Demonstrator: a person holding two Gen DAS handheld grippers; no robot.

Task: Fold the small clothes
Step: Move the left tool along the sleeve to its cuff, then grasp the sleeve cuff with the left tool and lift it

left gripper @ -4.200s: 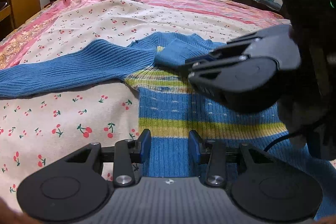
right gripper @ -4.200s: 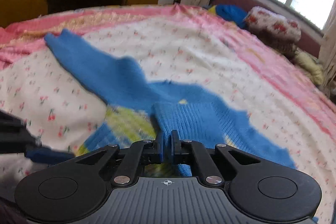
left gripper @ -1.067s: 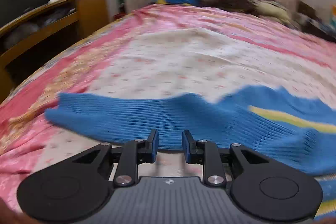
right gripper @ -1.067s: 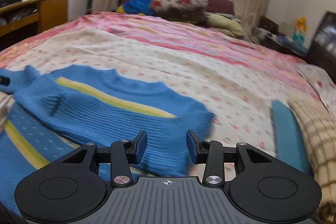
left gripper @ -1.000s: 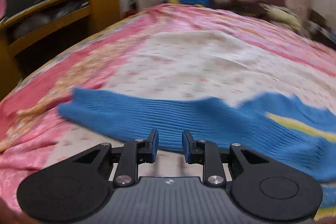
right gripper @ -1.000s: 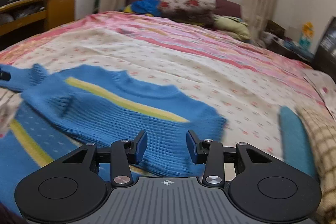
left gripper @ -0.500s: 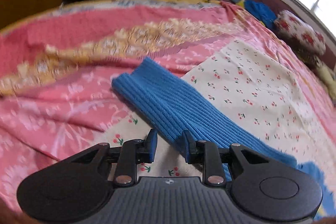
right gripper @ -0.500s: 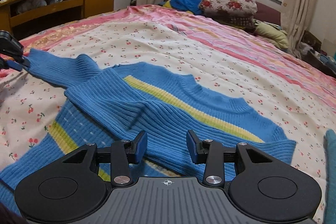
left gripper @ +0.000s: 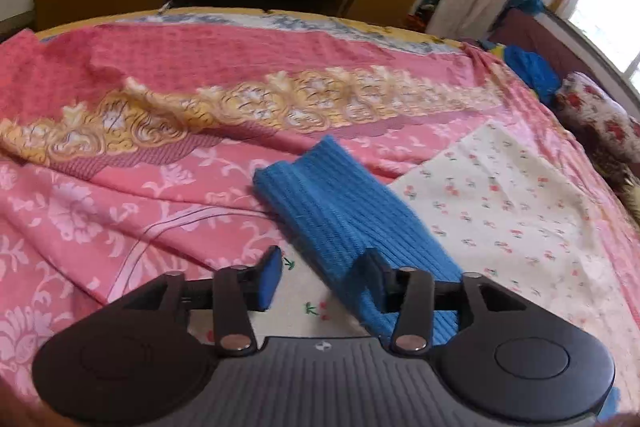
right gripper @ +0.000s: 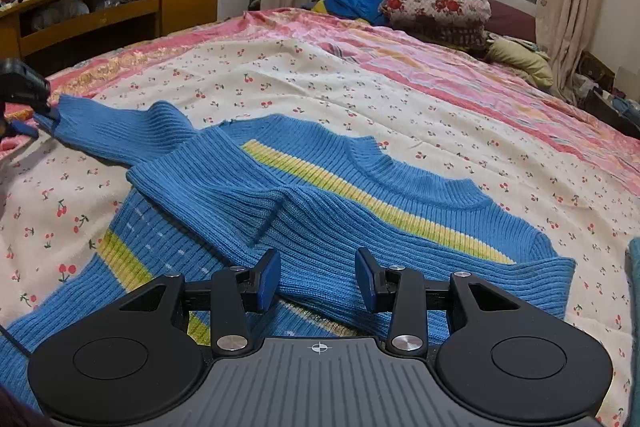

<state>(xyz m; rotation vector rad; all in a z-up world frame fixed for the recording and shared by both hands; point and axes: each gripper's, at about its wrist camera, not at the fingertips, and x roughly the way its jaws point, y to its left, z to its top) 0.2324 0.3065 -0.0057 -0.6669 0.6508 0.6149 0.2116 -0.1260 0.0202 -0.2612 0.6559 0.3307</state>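
Now left tongs (left gripper: 322, 277) spreading beside the sleeve cuff (left gripper: 308, 183), empty; right tongs (right gripper: 316, 275) spread, empty, over the sweater (right gripper: 320, 203), sleeve presumably next to fold.

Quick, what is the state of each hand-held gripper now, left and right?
Left hand-held gripper: open, jaws just opening, sweater sleeve between them, not clamped.
Right hand-held gripper: open, holding nothing, above the blue sweater.

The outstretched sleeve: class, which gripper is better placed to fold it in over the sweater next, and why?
Left. The left gripper is at the sleeve's cuff, its jaws just opened around the edge. The right gripper hovers open over the sweater's body.
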